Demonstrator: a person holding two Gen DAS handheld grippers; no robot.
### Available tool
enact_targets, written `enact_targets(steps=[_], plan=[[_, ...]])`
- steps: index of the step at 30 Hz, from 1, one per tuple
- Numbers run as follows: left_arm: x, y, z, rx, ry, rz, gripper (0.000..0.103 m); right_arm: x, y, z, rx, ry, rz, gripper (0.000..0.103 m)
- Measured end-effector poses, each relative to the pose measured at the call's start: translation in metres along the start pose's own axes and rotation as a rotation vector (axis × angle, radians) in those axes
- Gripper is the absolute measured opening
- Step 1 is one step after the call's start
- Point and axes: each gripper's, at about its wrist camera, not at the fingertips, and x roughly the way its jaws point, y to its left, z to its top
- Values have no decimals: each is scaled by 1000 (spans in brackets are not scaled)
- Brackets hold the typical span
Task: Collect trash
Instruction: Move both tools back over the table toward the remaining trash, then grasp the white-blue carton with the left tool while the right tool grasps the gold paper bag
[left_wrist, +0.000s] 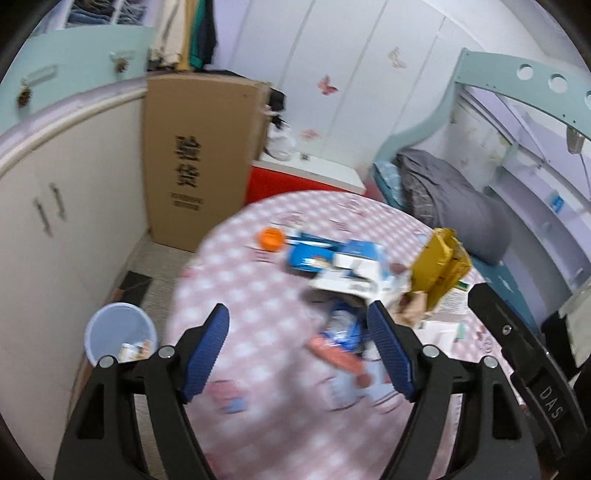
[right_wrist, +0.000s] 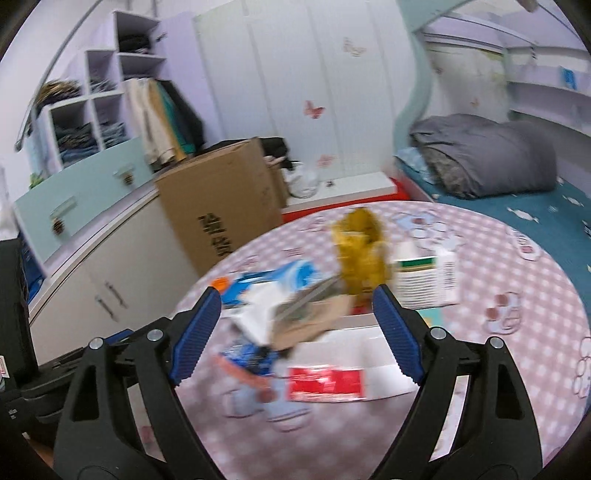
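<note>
Both grippers hovered empty over the littered table, jaws apart.

Left gripper (left_wrist: 297, 330) and right gripper (right_wrist: 297, 312) each stood wide with nothing between the pads. Trash sat mid-table (left_wrist: 258, 435): yellow bag (left_wrist: 441, 271) at 2 o'clock, blue boxes (left_wrist: 325, 254) at 12, orange lid (left_wrist: 271, 239) at 11. Bin (left_wrist: 96, 326) on the floor at 9 o'clock, some scraps inside. Blurry.

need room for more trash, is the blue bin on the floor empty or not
Not empty: the blue bin stands upright beside the table, a few scraps inside, mostly unfilled.
</note>
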Motion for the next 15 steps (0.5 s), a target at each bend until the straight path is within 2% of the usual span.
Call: enact_targets(steps=[7,9,13,15], plan=[[52,-21,4,-63,84,-80,75,6,-40,5,44,3,-31,83],[63,-25,7,-74,93,-83,71,8,-46,6,48,2,-37,83],[80,-28,11,-77,114,-66,45,14,-54,10,60,6,-35,83],[85,-29,14,-82,126,-93,33,19,-57,13,70,12,-25,84]])
